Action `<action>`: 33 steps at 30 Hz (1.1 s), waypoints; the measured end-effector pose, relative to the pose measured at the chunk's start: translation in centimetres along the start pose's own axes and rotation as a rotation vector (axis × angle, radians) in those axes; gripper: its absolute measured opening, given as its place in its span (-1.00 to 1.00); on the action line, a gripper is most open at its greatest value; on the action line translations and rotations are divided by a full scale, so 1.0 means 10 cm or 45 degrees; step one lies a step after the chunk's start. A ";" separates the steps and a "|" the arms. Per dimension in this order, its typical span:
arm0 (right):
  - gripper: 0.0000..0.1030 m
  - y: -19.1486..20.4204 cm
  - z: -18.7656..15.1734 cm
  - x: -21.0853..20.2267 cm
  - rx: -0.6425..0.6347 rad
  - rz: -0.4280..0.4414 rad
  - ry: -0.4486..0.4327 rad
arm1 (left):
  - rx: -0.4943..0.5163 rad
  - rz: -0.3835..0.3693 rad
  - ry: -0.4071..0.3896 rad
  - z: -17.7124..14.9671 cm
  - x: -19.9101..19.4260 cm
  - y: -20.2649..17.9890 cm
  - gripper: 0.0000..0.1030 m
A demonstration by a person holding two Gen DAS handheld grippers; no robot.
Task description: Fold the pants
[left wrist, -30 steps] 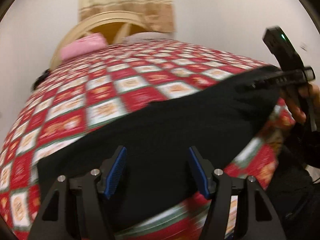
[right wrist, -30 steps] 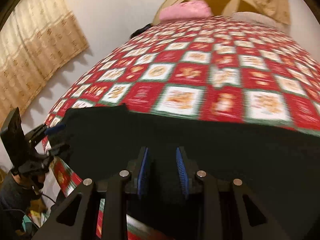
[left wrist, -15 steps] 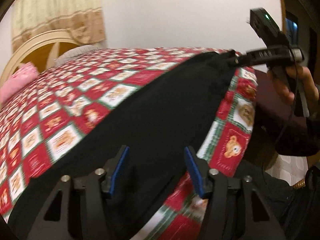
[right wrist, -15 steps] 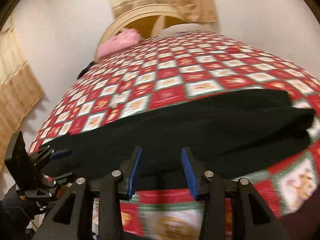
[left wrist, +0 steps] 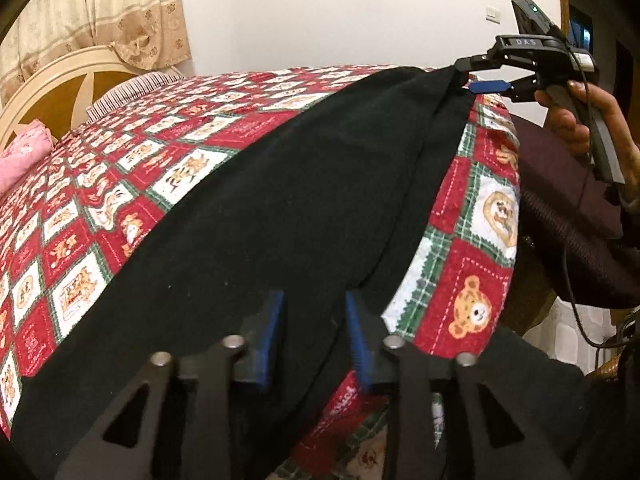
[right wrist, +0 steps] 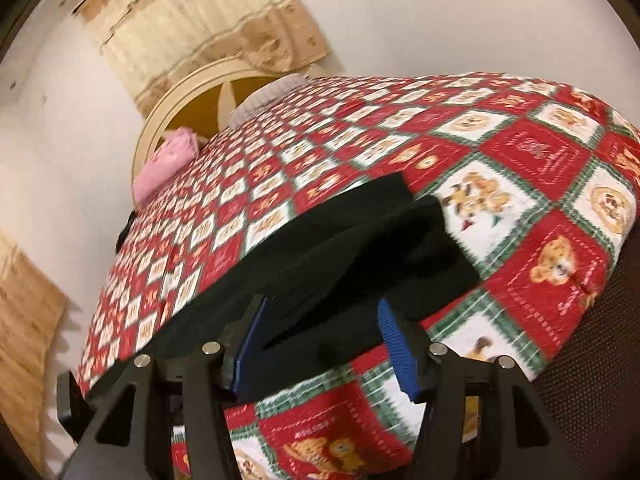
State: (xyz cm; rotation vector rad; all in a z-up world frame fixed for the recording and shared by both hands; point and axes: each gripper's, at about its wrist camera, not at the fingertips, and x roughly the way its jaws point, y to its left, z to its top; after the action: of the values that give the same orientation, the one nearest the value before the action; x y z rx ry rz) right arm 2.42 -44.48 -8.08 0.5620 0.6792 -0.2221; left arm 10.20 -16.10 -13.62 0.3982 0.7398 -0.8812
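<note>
Black pants (left wrist: 280, 200) lie stretched along the near edge of a bed covered by a red patchwork quilt (left wrist: 120, 184). My left gripper (left wrist: 316, 320) is low over their near end. Its jaws are closing, with black cloth lying flat between the blue pads (left wrist: 274, 320), which are not seen pinching it. A hand (left wrist: 576, 120) holds my right gripper (left wrist: 476, 76) at the far end of the pants. Those jaws are opening on either side of the corner of the cloth. In the right wrist view the folded end of the pants (right wrist: 360, 248) lies just beyond the right gripper (right wrist: 324, 340).
A pink pillow (left wrist: 20, 152) and a striped pillow (left wrist: 132, 88) lie by the cream headboard (left wrist: 60, 80) at the far end of the bed. The bed's corner drops off at the right (left wrist: 480, 280), where the person's dark clothing (left wrist: 560, 220) stands close.
The left gripper has swung right along the pants and its jaws have narrowed. The right gripper has moved to the right end of the pants and its jaws have widened.
</note>
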 end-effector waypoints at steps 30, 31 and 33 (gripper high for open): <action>-0.83 -0.27 0.44 0.11 -0.053 0.103 -0.034 | -0.121 -0.245 -0.010 0.00 -0.06 0.16 -0.92; -0.83 -0.37 0.38 0.12 -0.035 0.094 -0.022 | -0.114 -0.246 -0.001 -0.01 -0.04 0.15 -0.92; -0.69 -0.52 0.27 0.12 -0.016 0.103 0.004 | -0.098 -0.232 0.004 -0.01 -0.03 0.13 -0.92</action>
State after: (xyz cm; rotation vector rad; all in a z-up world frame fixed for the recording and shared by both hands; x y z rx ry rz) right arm 2.81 -50.33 -9.36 0.5767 0.6591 -0.1412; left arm 11.03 -15.08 -13.46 0.2665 0.8196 -1.0197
